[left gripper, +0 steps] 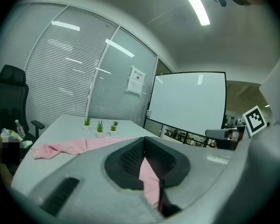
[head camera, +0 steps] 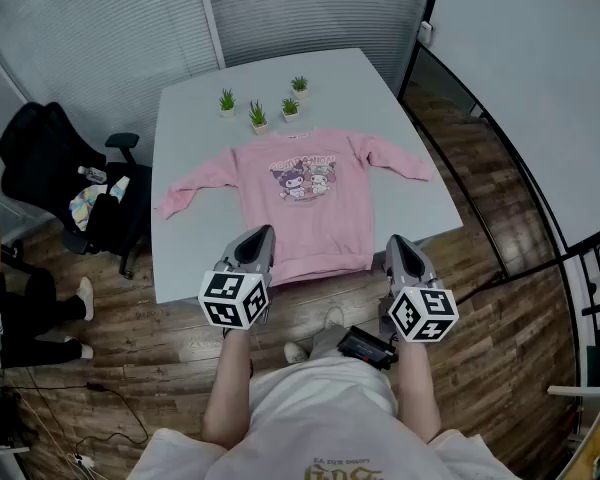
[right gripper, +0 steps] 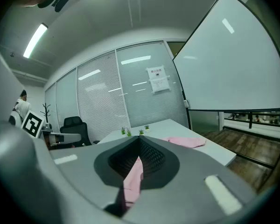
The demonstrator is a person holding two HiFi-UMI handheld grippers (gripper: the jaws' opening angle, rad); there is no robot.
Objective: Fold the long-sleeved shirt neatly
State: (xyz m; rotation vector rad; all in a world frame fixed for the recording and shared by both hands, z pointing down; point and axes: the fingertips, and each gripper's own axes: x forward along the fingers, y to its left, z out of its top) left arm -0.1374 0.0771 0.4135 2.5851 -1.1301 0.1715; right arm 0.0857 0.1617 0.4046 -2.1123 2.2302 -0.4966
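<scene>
Both pairs of jaws are pressed together. In each gripper view the pads meet at the tips, and a sliver of pink shows through the slit below them; whether any cloth is caught there I cannot tell. The left gripper (head camera: pixel 264 232) and right gripper (head camera: pixel 394 241) are held out side by side on bare forearms, tilted slightly down. Their tips are over the near hem of the shirt (head camera: pixel 305 213), one towards each lower corner. The head view shows the shirt lying flat, front up, on the white worktop (head camera: pixel 190 118) with both sleeves spread sideways and the hem unlifted at the near edge. Four small potted plants (head camera: pixel 258 116) stand beyond the collar, and a black chair (head camera: pixel 50 158) is off the worktop's left side. Only the left gripper view looks along the left sleeve, with the plants behind it and the chair at the far left. The right gripper view catches just the right cuff lying near the worktop's edge. Both gripper views also show a whiteboard (right gripper: pixel 233 69) and ceiling lights, which the head view leaves out.
</scene>
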